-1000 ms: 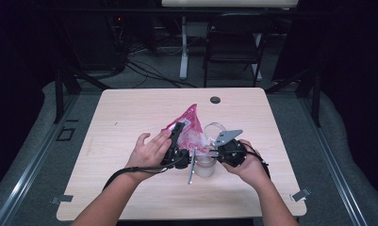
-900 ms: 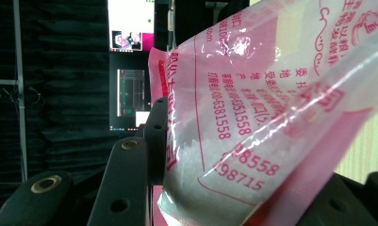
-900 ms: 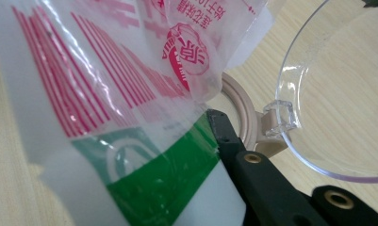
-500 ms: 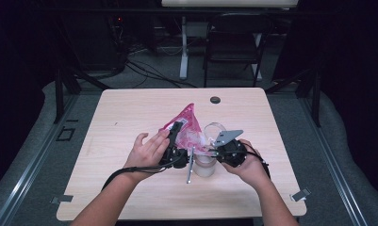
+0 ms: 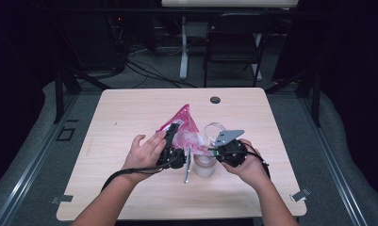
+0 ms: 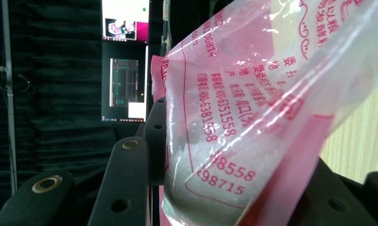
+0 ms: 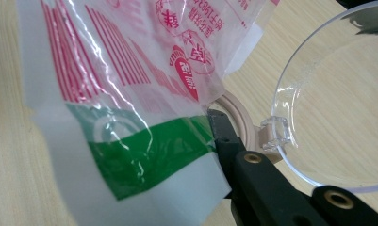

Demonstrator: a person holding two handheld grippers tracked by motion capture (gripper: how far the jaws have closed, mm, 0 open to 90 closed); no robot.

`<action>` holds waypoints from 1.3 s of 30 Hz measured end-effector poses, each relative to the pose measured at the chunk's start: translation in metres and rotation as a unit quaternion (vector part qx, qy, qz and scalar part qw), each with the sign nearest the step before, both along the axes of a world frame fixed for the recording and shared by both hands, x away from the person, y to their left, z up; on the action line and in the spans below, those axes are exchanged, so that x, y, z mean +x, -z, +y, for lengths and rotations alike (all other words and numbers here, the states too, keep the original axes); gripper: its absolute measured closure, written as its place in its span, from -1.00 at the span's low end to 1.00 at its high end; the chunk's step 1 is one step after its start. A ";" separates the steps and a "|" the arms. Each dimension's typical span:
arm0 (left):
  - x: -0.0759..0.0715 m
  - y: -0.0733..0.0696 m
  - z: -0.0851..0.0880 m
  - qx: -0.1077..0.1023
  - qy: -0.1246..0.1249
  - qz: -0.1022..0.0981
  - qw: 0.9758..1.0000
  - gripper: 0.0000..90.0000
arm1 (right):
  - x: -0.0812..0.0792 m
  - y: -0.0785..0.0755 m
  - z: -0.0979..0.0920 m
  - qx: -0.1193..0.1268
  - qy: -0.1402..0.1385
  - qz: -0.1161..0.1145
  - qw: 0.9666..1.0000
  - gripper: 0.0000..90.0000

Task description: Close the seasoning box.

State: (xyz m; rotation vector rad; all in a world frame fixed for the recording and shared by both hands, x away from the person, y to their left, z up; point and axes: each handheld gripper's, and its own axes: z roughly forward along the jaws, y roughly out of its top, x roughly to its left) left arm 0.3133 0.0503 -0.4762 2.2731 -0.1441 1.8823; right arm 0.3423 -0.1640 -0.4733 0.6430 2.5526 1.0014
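Both tools hold one pink plastic bag point(image 5: 183, 128) of white grains above a clear container point(image 5: 204, 165) at the near middle of the surface point(image 5: 130, 113). Left tool point(image 5: 173, 141) clamps its bulging body; right tool point(image 5: 214, 151) pinches its lower corner tight. Since a second ago the bag has tipped slightly further upright, nothing else shifting, so pouring looks just under way. A round clear lid point(image 7: 337, 117) lies beside.

You hold a pink, red-printed clear plastic bag point(image 5: 184, 129) raised and tilted above the surface, white granules settled in its lower end, a green-and-white strip along one edge. Just beside it stands a clear plastic jar point(image 5: 205, 165), its hinged lid point(image 5: 215, 128) open.
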 end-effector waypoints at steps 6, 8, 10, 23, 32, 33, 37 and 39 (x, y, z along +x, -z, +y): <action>0.000 0.002 0.004 -0.003 -0.005 0.006 1.000 0.40 | 0.000 0.000 0.002 -0.001 -0.002 -0.003 1.000 1.00; 0.000 0.004 0.005 -0.008 -0.005 0.007 1.000 0.40 | 0.000 0.001 0.002 0.001 -0.001 -0.004 1.000 1.00; -0.001 0.005 0.006 -0.011 -0.007 0.013 1.000 0.40 | -0.001 0.000 0.002 0.000 -0.003 -0.002 1.000 1.00; -0.002 0.012 0.012 -0.022 -0.016 0.027 0.999 0.42 | -0.001 -0.001 0.005 0.009 -0.004 -0.007 1.000 1.00; -0.003 0.017 0.018 -0.044 -0.026 0.044 0.998 0.44 | -0.002 0.000 0.008 0.012 -0.006 -0.009 1.000 1.00; -0.003 0.018 0.018 -0.047 -0.027 0.045 0.998 0.44 | -0.003 0.000 0.009 0.010 -0.005 -0.010 1.000 1.00; -0.002 0.022 0.020 -0.054 -0.034 0.052 0.997 0.46 | -0.003 0.000 0.012 0.008 -0.008 -0.013 1.000 1.00; -0.002 0.024 0.021 -0.061 -0.035 0.054 0.996 0.47 | -0.004 0.001 0.013 0.007 -0.008 -0.011 1.000 1.00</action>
